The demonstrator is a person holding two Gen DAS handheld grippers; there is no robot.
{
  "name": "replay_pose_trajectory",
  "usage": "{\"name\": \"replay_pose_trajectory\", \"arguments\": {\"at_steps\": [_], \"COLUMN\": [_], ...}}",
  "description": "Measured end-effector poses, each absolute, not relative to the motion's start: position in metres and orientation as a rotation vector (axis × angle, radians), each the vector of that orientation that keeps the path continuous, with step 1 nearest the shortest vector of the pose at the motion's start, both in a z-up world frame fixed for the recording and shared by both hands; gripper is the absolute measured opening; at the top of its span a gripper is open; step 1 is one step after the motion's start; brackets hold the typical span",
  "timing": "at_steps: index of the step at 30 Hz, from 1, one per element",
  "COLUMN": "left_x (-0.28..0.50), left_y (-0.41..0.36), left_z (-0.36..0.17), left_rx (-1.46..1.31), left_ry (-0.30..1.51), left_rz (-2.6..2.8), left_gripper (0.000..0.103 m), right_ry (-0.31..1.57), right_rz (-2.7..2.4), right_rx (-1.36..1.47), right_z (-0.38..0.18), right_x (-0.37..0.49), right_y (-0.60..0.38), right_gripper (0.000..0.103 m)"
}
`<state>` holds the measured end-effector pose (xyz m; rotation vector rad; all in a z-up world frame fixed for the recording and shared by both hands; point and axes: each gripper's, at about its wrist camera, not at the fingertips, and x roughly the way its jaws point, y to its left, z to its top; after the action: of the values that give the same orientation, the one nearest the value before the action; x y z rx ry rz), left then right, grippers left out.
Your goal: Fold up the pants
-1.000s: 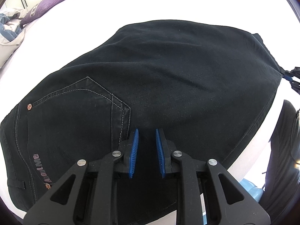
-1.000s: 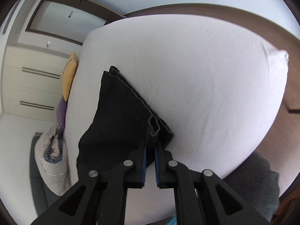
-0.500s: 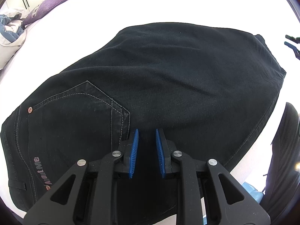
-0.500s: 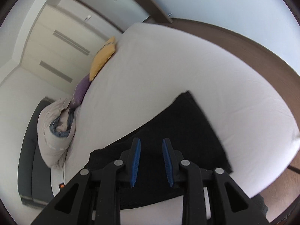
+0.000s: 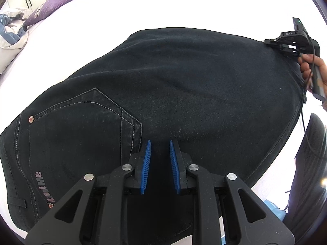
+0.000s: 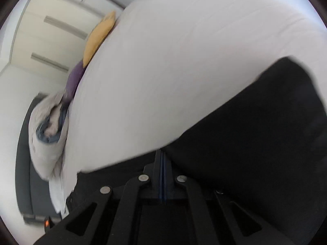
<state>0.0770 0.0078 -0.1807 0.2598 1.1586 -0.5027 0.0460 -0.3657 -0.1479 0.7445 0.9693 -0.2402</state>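
Through the left wrist camera we see the black jeans (image 5: pixel 173 94) folded and spread flat on the white bed (image 5: pixel 184 4), reaching the bed's near edge, with the stitched back pocket (image 5: pixel 81 122) and a printed waist label (image 5: pixel 44 185) toward the left. Our left gripper (image 5: pixel 160 167) hangs over the near part of the jeans with its blue pads (image 5: pixel 145 167) a narrow gap apart; we cannot tell whether the tips touch the cloth, and nothing sits between them. Only this view shows the right gripper (image 5: pixel 271 41) from outside, at the jeans' far right corner, with fingers of the right hand (image 5: pixel 306 67) on its handle and a cable trailing down. A purple pillow (image 5: pixel 53 4) and a rumpled duvet (image 5: pixel 11 32) lie by the bed's far left corner.

The right wrist camera, blurred, gives what the other view cannot: the right gripper's (image 6: pixel 162 163) fingers pressed fully together, showing just a thin blue line, right at the edge of the dark fabric (image 6: pixel 255 132). Whether cloth is pinched there we cannot tell. It also shows a yellow pillow (image 6: pixel 100 36) at the bed's far side, beside the purple one, and cream wardrobe doors (image 6: pixel 51 30) beyond.
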Motion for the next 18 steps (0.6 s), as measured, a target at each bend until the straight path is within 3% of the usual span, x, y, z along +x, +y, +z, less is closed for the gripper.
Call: {"name": "replay_pose_trajectory", "arguments": {"at_steps": [2, 4, 7, 8, 9, 10, 11, 12, 18], "left_x": [0.076, 0.076, 0.074, 0.074, 0.074, 0.074, 0.074, 0.073, 0.074], "left_y": [0.009, 0.011, 0.011, 0.010, 0.009, 0.010, 0.011, 0.014, 0.026], "left_z": [-0.180, -0.179, -0.177, -0.177, -0.178, -0.178, -0.177, -0.176, -0.177], "left_rx": [0.259, 0.249, 0.245, 0.246, 0.250, 0.251, 0.248, 0.242, 0.213], "left_ry": [1.158, 1.156, 1.146, 1.144, 1.141, 1.140, 1.141, 1.141, 1.135], "left_rz": [-0.501, -0.496, -0.494, -0.497, -0.497, -0.498, -0.500, -0.503, -0.515], "left_gripper": [0.019, 0.019, 0.019, 0.019, 0.019, 0.019, 0.019, 0.019, 0.019], "right_ry": [0.931, 0.901, 0.914, 0.961, 1.009, 1.049, 1.065, 1.045, 1.011], "right_rz": [-0.396, -0.454, -0.260, -0.217, -0.220, -0.259, -0.304, -0.336, -0.565], "right_rx": [0.642, 0.633, 0.585, 0.538, 0.512, 0.524, 0.571, 0.628, 0.580], "right_z": [-0.130, -0.114, -0.095, -0.098, -0.105, -0.116, -0.126, -0.130, -0.102], "right_x": [0.036, 0.023, 0.013, 0.011, 0.009, 0.002, -0.010, -0.025, -0.060], "right_y": [-0.373, -0.374, -0.343, -0.329, -0.320, -0.324, -0.335, -0.350, -0.393], "right_gripper": [0.000, 0.007, 0.026, 0.043, 0.047, 0.047, 0.031, 0.000, 0.003]}}
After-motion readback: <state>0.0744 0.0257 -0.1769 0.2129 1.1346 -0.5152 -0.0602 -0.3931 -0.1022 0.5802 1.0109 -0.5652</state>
